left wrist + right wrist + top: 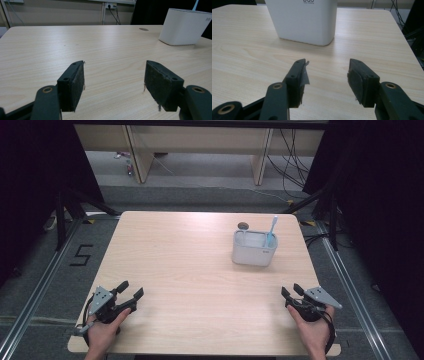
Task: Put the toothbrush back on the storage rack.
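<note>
High view: one light wood-grain table (200, 285); one white, round-cornered plastic holder (254, 248) at far right, containing one blue toothbrush (271, 232); one small dark round disc (243, 225) just behind. Two tongs: left tongs (131, 289) and right tongs (291, 290), both spread wide, empty, near front corners.

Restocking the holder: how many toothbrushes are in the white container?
1: a blue toothbrush stands at the right end of the white container. Anything lying low inside could be hidden.
</note>
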`<state>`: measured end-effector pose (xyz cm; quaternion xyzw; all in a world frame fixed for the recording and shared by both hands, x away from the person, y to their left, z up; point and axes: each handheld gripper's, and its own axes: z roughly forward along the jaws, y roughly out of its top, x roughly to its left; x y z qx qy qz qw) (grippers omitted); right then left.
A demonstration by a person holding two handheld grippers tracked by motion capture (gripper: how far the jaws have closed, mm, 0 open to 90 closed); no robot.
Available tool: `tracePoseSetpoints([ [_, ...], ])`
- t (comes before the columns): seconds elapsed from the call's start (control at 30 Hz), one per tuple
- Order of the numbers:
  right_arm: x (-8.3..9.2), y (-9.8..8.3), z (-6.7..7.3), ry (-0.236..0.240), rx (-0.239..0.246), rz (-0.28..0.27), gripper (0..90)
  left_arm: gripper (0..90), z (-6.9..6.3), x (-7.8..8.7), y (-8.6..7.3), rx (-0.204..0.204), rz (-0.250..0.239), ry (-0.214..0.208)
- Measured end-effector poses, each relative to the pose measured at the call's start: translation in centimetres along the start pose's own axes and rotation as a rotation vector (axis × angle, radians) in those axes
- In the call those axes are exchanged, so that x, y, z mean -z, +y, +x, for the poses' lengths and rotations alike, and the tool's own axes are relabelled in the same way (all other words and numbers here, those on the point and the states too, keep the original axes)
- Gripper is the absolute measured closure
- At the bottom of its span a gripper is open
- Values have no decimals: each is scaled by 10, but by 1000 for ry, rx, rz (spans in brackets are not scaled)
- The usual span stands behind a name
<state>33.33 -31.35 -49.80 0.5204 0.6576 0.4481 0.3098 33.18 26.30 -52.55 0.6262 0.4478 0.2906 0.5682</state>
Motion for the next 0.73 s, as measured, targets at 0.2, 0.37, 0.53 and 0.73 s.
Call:
tracePoseSetpoints([
  [0.2, 4, -8, 1, 17, -15, -27, 494, 320, 0, 0, 0, -1, 0, -4],
  [0.37, 9, -10, 4, 10, -56, -51, 496, 320, 0, 0, 0, -9, 8, -7],
  [0.53, 9, -10, 0, 11, -24, -76, 496, 319, 0, -1, 0, -7, 4, -9],
  [0.73, 9, -12, -2, 14, -47, -78, 496, 320, -1, 1, 1, -13, 27, 1],
])
